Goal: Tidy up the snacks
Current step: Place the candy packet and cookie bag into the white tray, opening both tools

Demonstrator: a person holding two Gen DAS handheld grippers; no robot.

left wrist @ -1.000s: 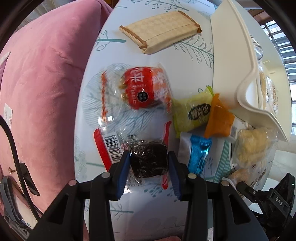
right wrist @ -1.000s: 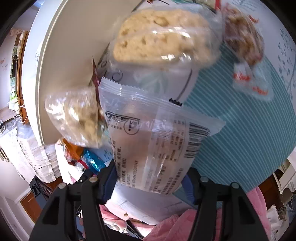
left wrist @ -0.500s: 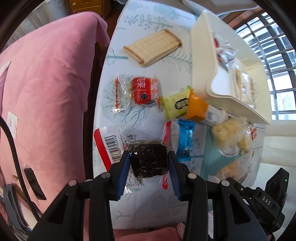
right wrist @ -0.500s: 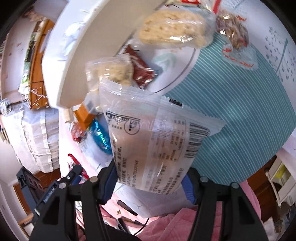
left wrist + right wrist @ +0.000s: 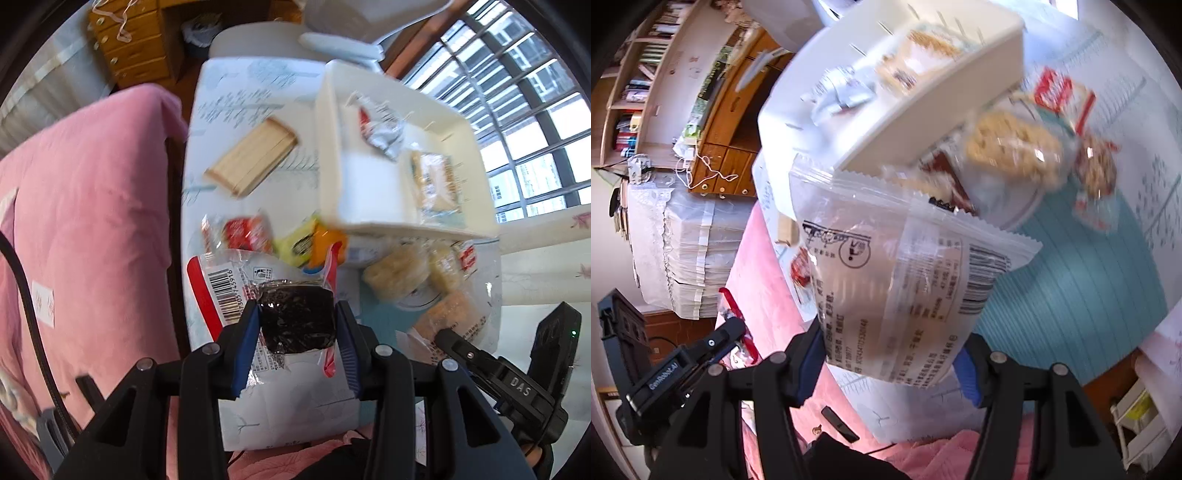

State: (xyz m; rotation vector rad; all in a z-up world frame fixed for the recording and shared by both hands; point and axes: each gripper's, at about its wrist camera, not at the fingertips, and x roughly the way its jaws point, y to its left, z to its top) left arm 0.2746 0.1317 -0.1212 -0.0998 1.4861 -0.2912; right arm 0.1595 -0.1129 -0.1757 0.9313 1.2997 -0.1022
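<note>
Left gripper (image 5: 297,325) jaws narrow, blue pads clamped on both sides of a dark cake (image 5: 296,318) in a clear wrapper with red edge and barcode; wrapper hangs out left and below the pads, clear of the table (image 5: 236,92). Right gripper (image 5: 892,360) jaws about half wide, clamped on the lower part of a clear pack (image 5: 905,280) with printed text and barcode; pack sticks up past the pads, serrated top edge in front of the white bin (image 5: 934,110).

Left view, beyond the cake: red snack (image 5: 245,233), yellow-green snack (image 5: 295,245) and orange snack (image 5: 327,243) lie in a row on the table, the orange one just beside the white bin's near wall. Beige wafer pack (image 5: 255,157) lies further up, apart from the row. Puffed rice cakes (image 5: 397,271) in clear bags lie right of the cake, below the bin. Inside the bin: a crumpled silver wrapper (image 5: 380,129) and a biscuit pack (image 5: 434,181). Pink cushion (image 5: 85,221) left of the table. Frames motion-blurred.
</note>
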